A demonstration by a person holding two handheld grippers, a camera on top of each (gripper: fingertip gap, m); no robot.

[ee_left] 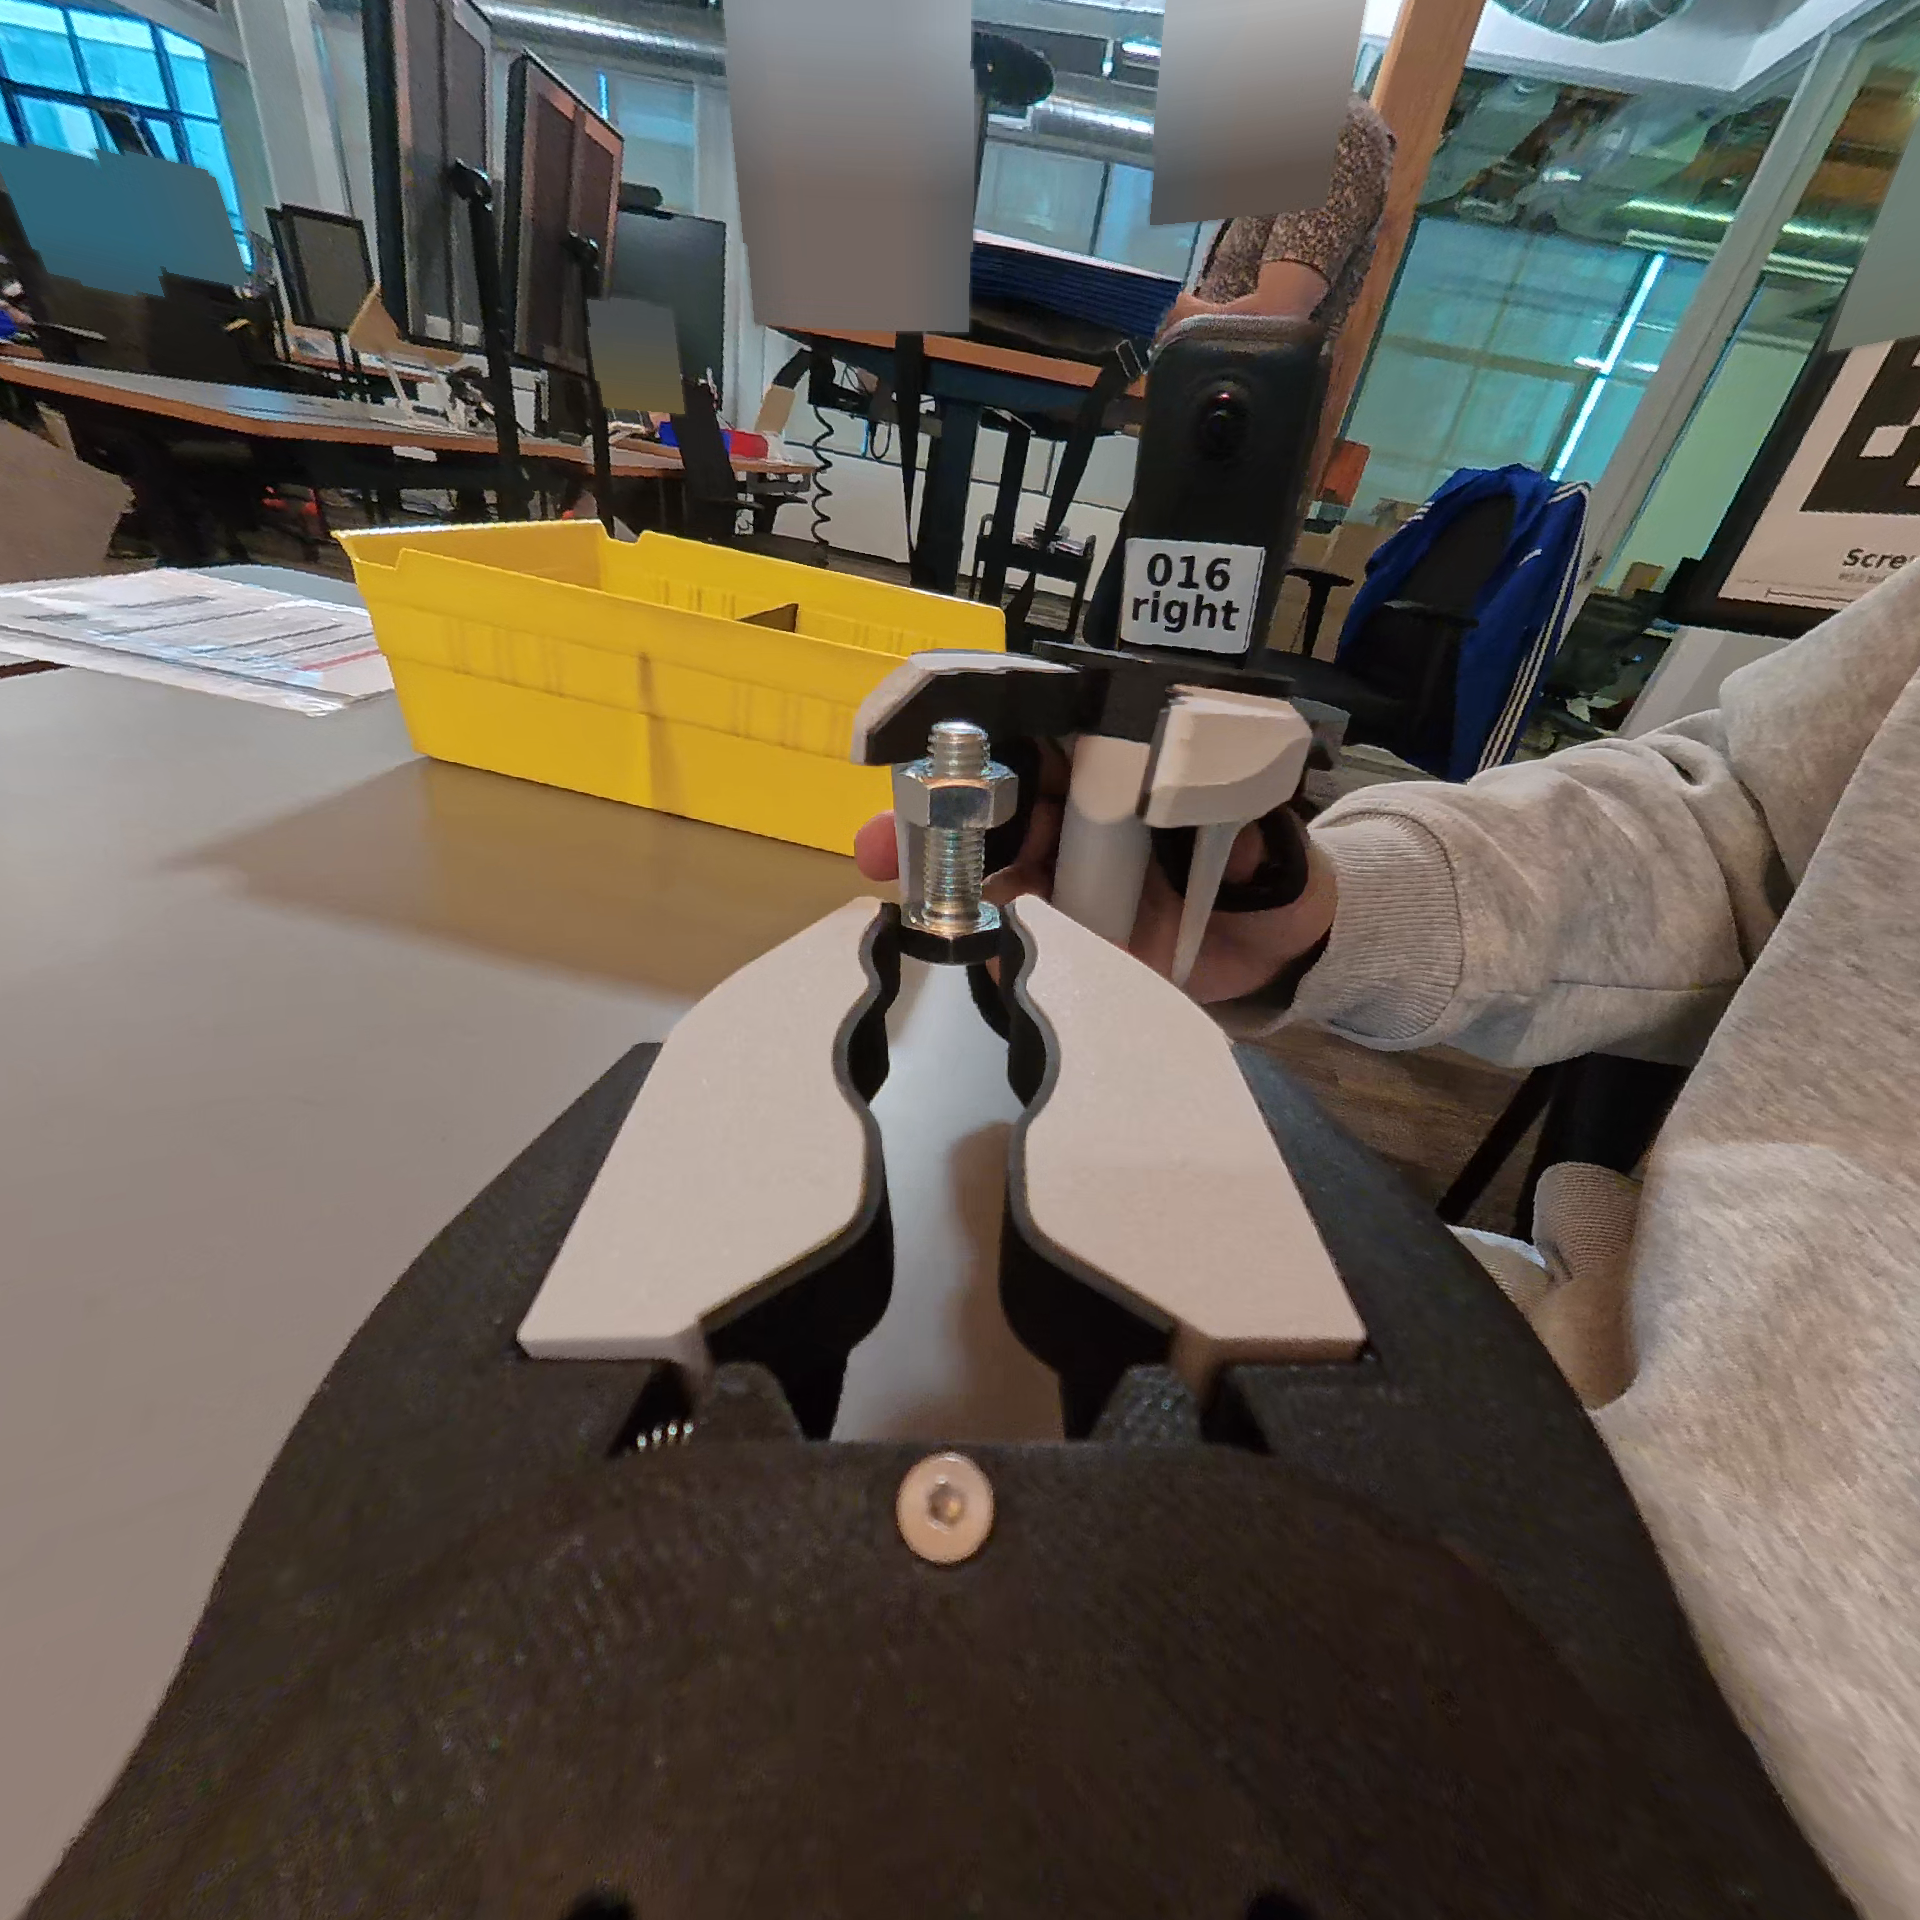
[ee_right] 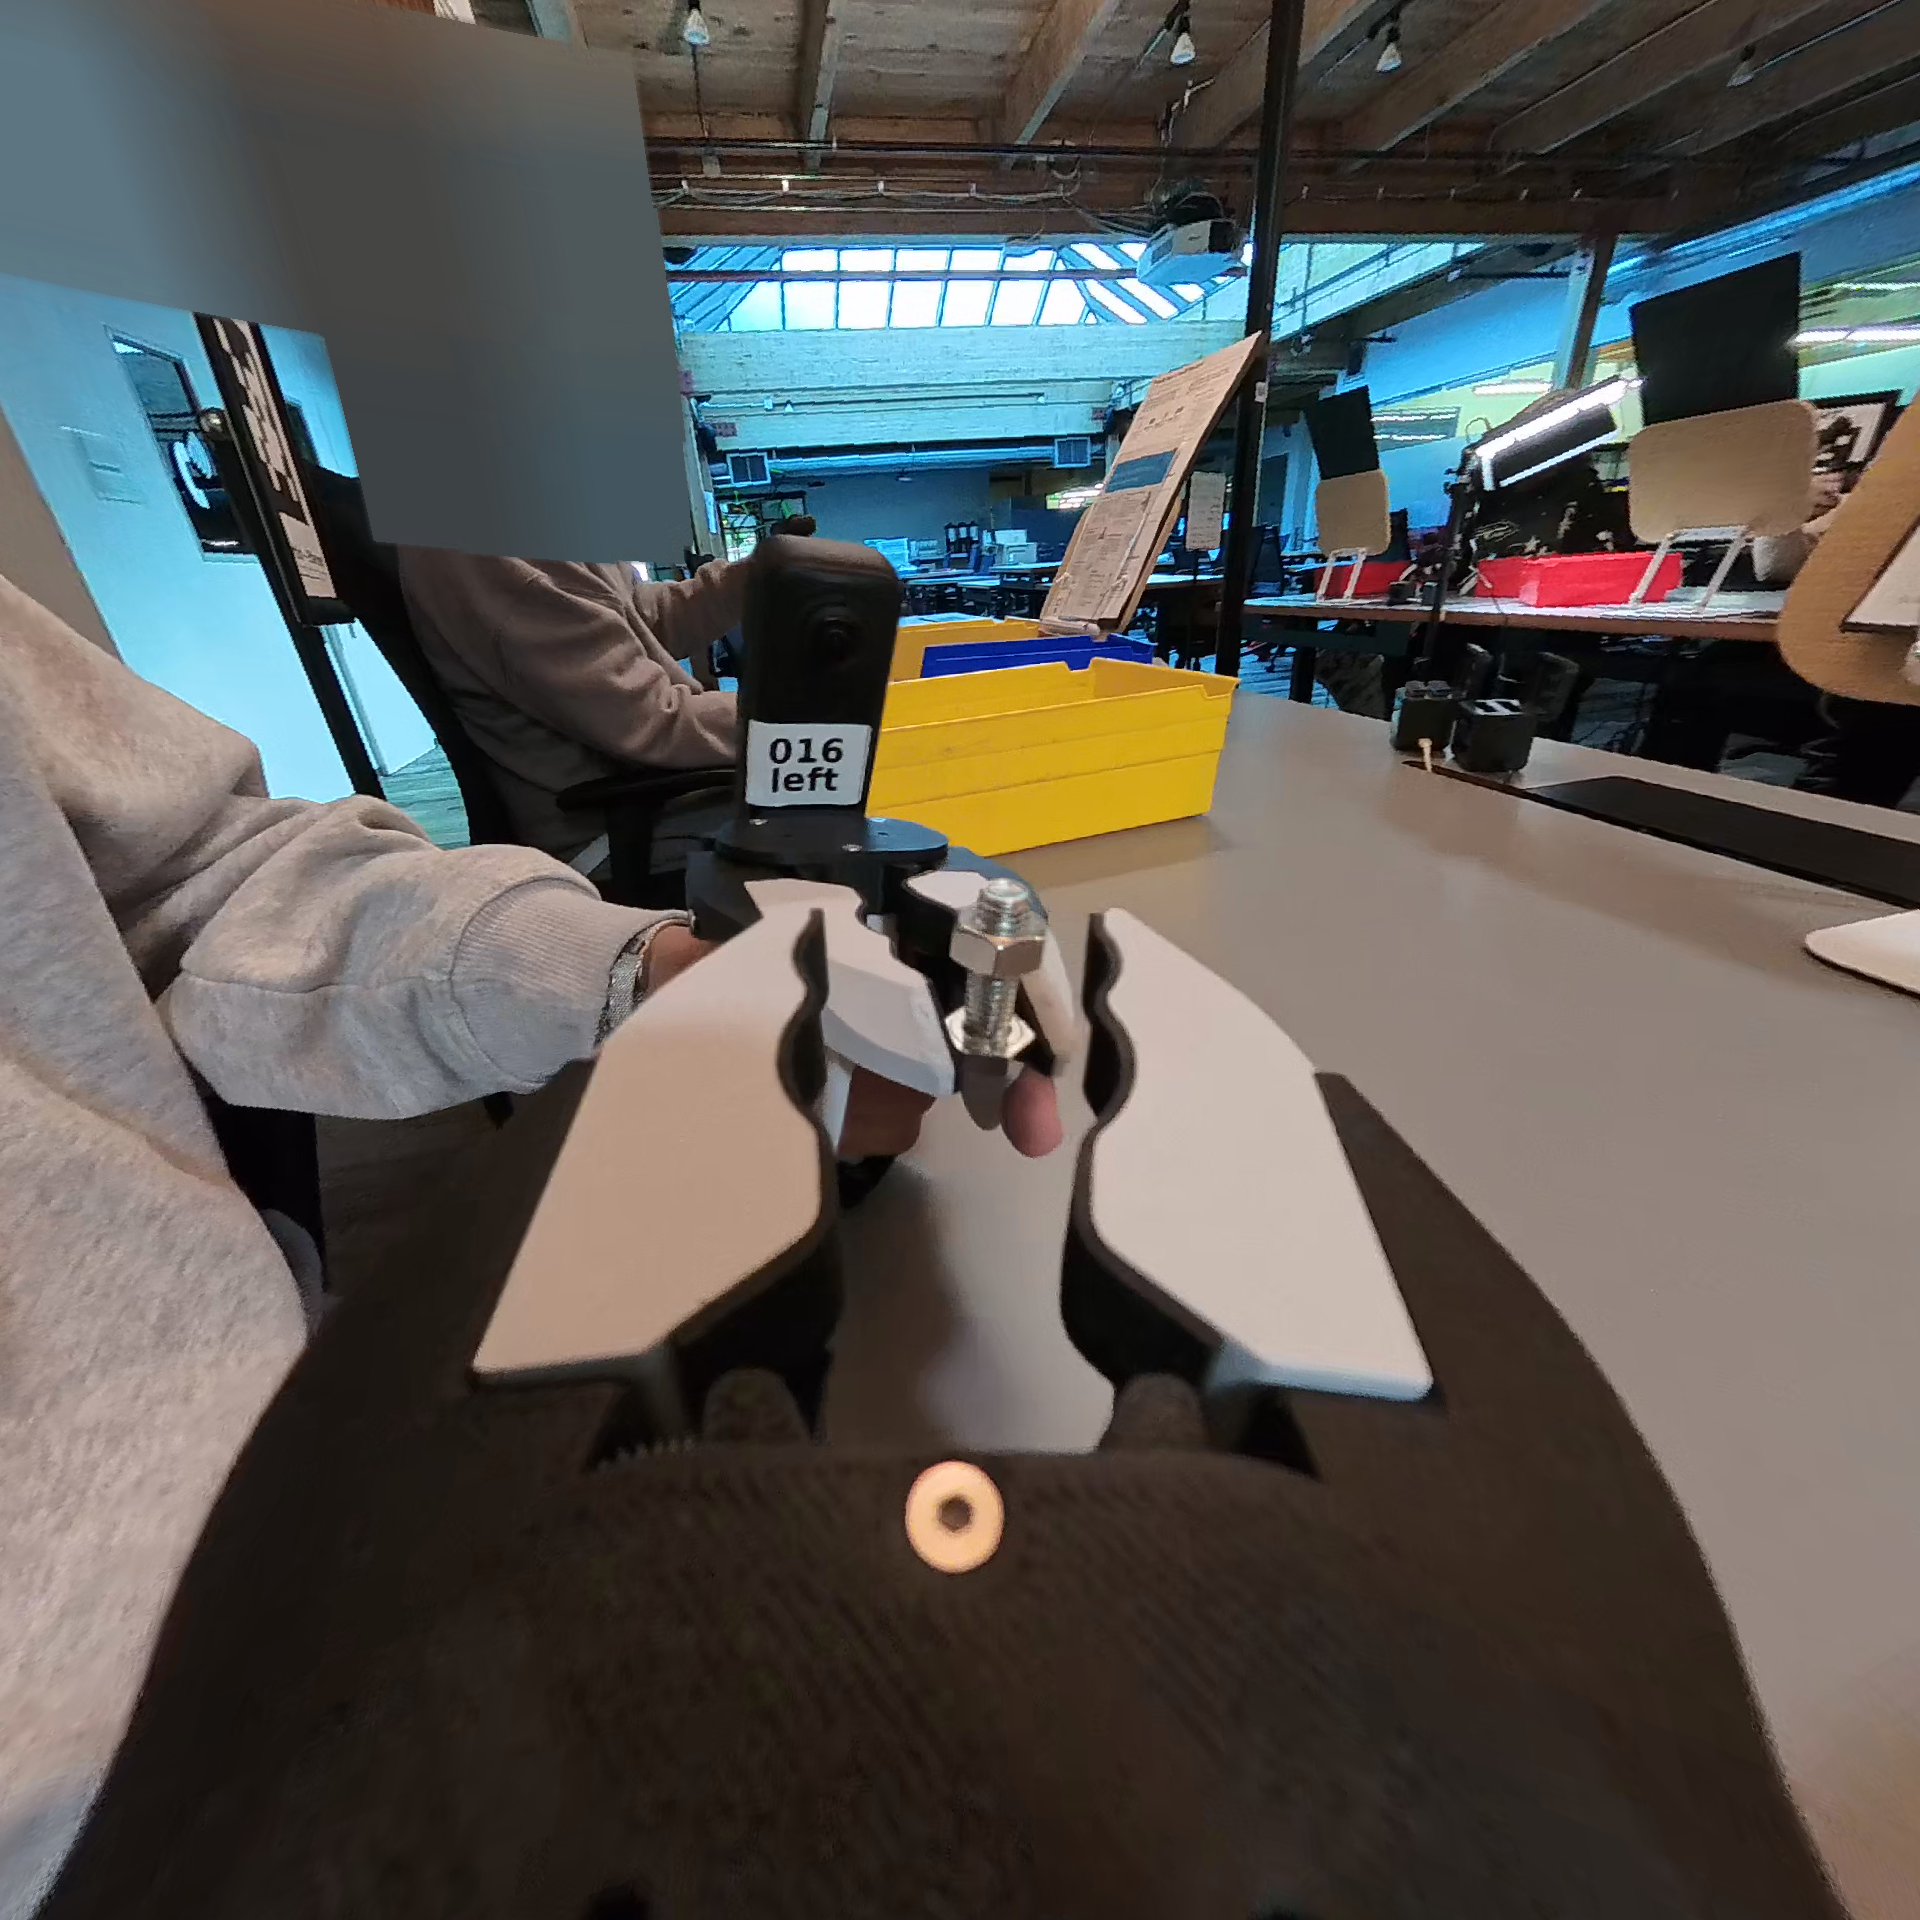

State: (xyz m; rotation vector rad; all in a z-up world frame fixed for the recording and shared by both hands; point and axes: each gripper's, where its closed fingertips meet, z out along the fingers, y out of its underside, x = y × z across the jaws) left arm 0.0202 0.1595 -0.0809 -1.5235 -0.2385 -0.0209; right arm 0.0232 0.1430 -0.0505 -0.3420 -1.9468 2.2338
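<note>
My left gripper [ee_left: 948, 920] is shut on the head of a silver bolt [ee_left: 951, 852] and holds it upright above the grey table [ee_left: 260, 1039]. A silver hex nut [ee_left: 956, 795] sits high on the bolt's thread. My right gripper [ee_right: 961, 925] is open, with its fingers on either side of the nut [ee_right: 997, 948] and not touching it. In the right wrist view the left gripper [ee_right: 987, 1049] grips the bolt [ee_right: 992, 1003] from the left. In the left wrist view the right gripper [ee_left: 1081, 738] faces me, one finger just behind the bolt's top.
A yellow bin [ee_left: 644, 665] stands on the table beyond the grippers; it also shows in the right wrist view [ee_right: 1049, 748], with a blue bin [ee_right: 1029, 657] behind it. A laminated sheet [ee_left: 187, 634] lies far left. A black strip [ee_right: 1714, 821] and a white object [ee_right: 1870, 951] lie to the right. My left and right fingertips are right by each other.
</note>
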